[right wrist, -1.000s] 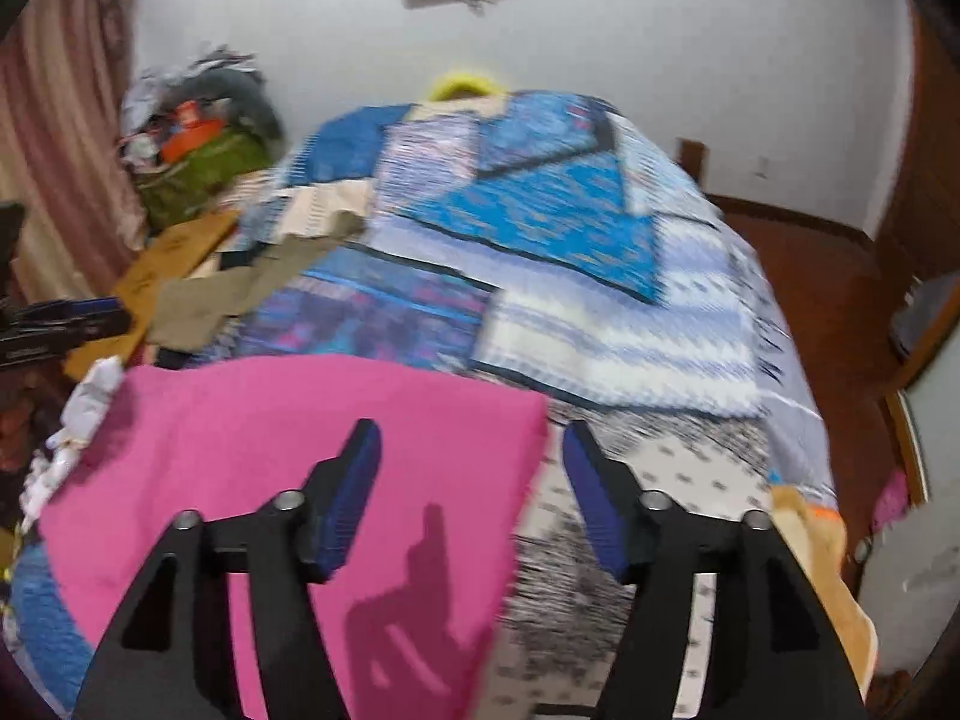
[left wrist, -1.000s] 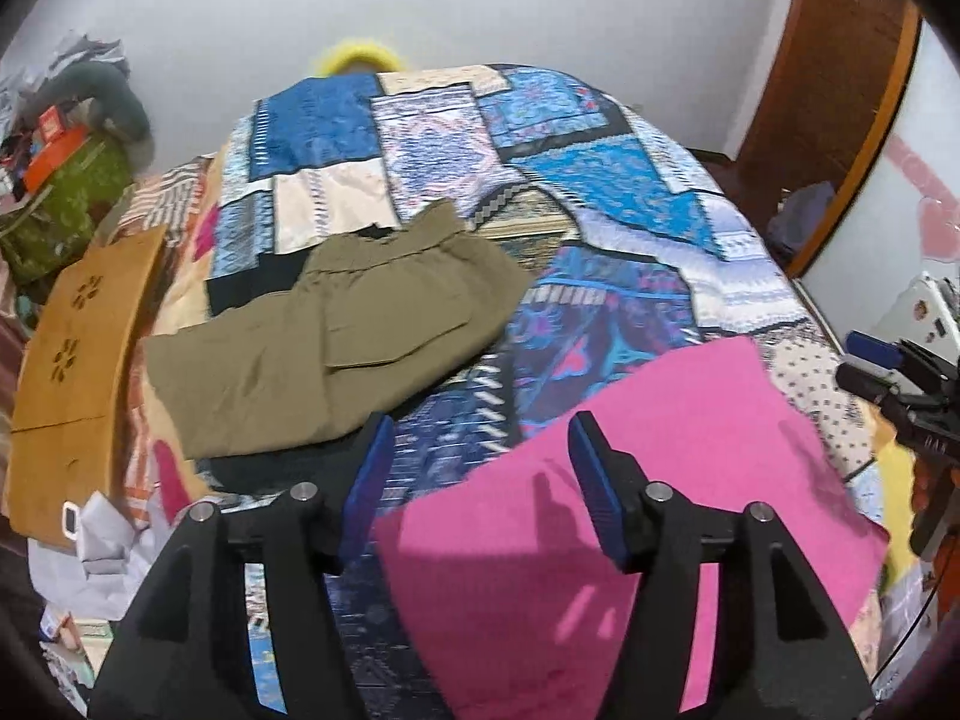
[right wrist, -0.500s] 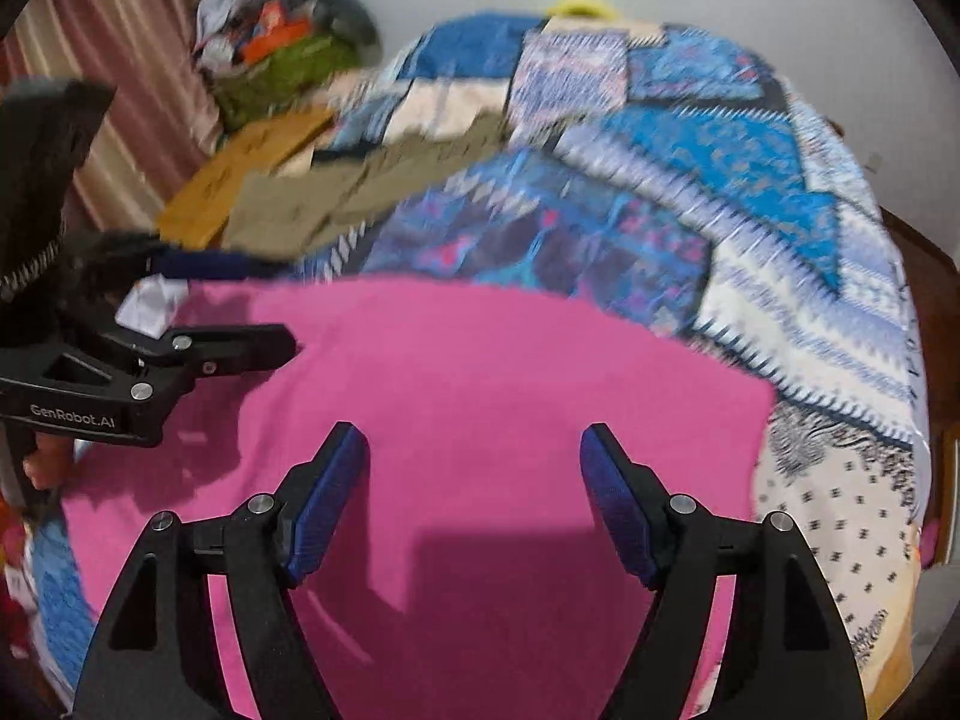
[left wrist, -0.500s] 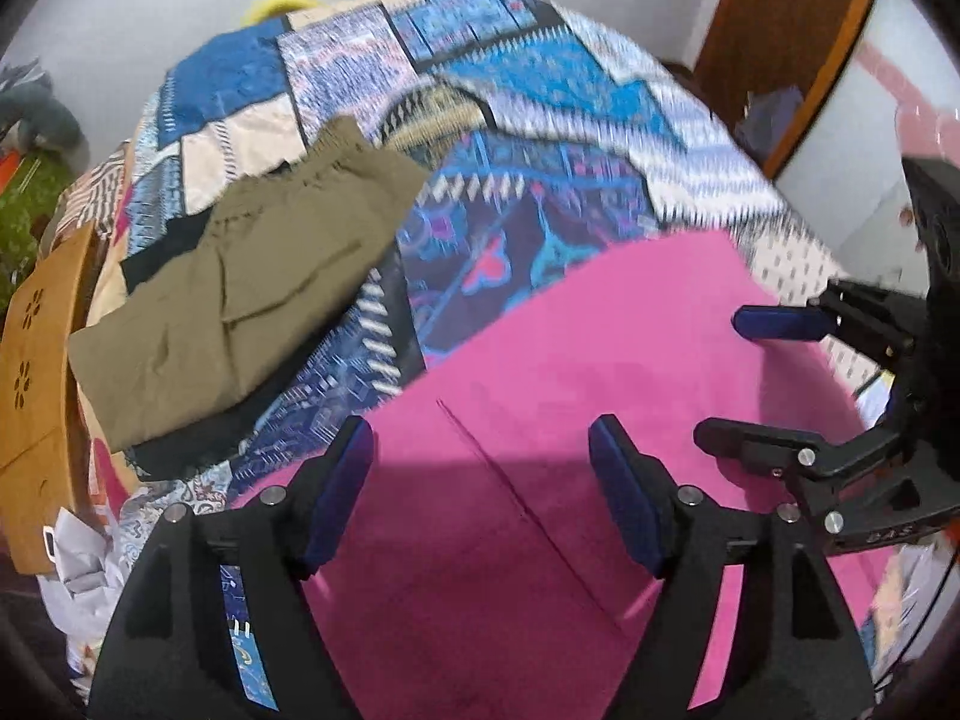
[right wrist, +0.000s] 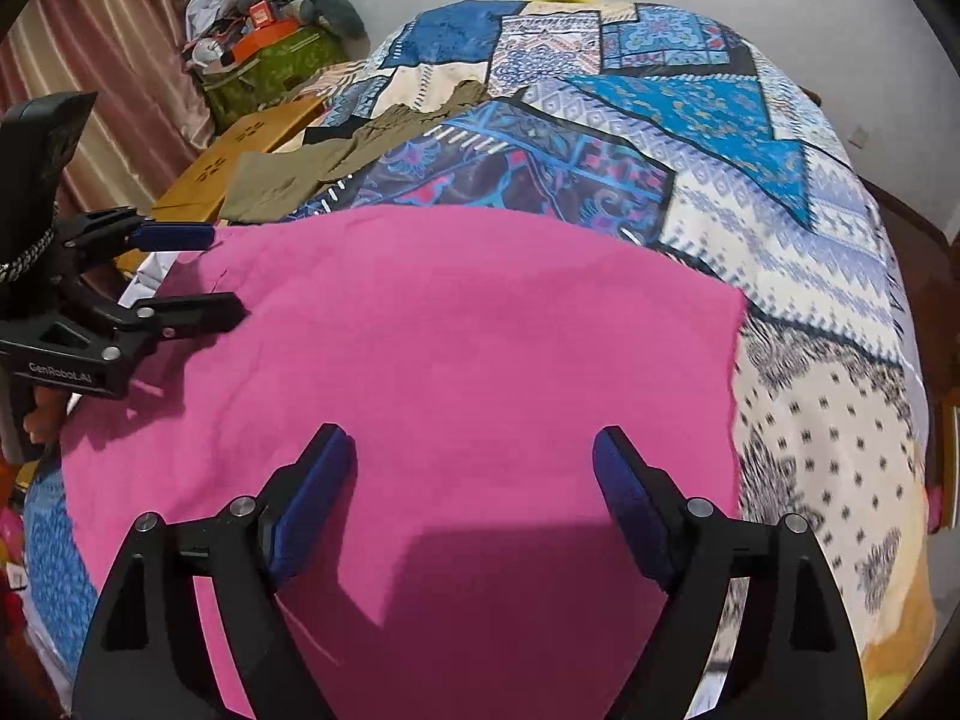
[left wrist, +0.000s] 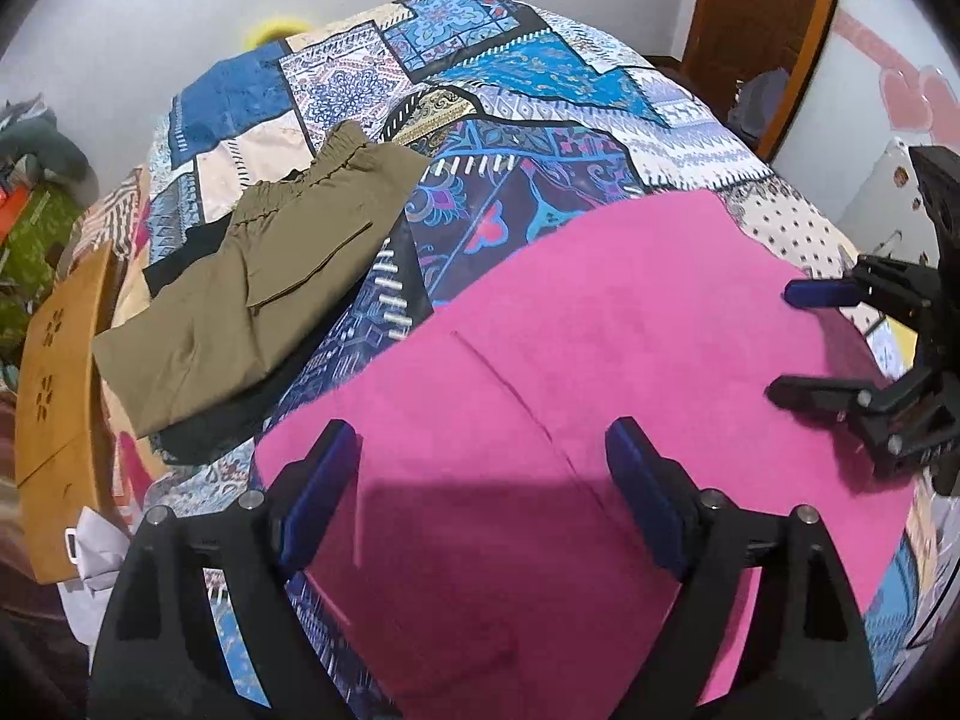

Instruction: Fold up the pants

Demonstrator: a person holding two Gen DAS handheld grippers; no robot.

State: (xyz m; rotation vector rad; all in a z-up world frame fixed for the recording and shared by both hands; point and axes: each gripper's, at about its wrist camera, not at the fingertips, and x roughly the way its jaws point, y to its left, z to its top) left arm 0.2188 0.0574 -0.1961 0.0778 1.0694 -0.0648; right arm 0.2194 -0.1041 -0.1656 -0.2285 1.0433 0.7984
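A pink pair of pants point(left wrist: 600, 390) lies spread flat on the near part of the patchwork bedspread point(left wrist: 540, 78). An olive pair of pants point(left wrist: 270, 276) lies folded farther back on the left. My left gripper point(left wrist: 480, 441) hovers over the pink cloth's left part, its jaws opening, with nothing pinched between its pads. My right gripper point(right wrist: 474, 444) hangs over the right part of the pink pants point(right wrist: 480, 330), its jaws also opening and empty. Each gripper shows in the other's view: the right gripper point(left wrist: 792, 339) at the right edge, the left gripper point(right wrist: 222, 270) at the left edge.
A wooden folding board point(left wrist: 60, 390) leans at the bed's left side, with a white cloth point(left wrist: 90, 558) below it. A green bag with clutter point(right wrist: 270, 60) and a curtain point(right wrist: 120, 60) stand beyond. A wooden door point(left wrist: 762, 18) is at the far right.
Both grippers have sunk and come in over the pink pants, and their jaws stand wider. Each gripper has come into the other's view.
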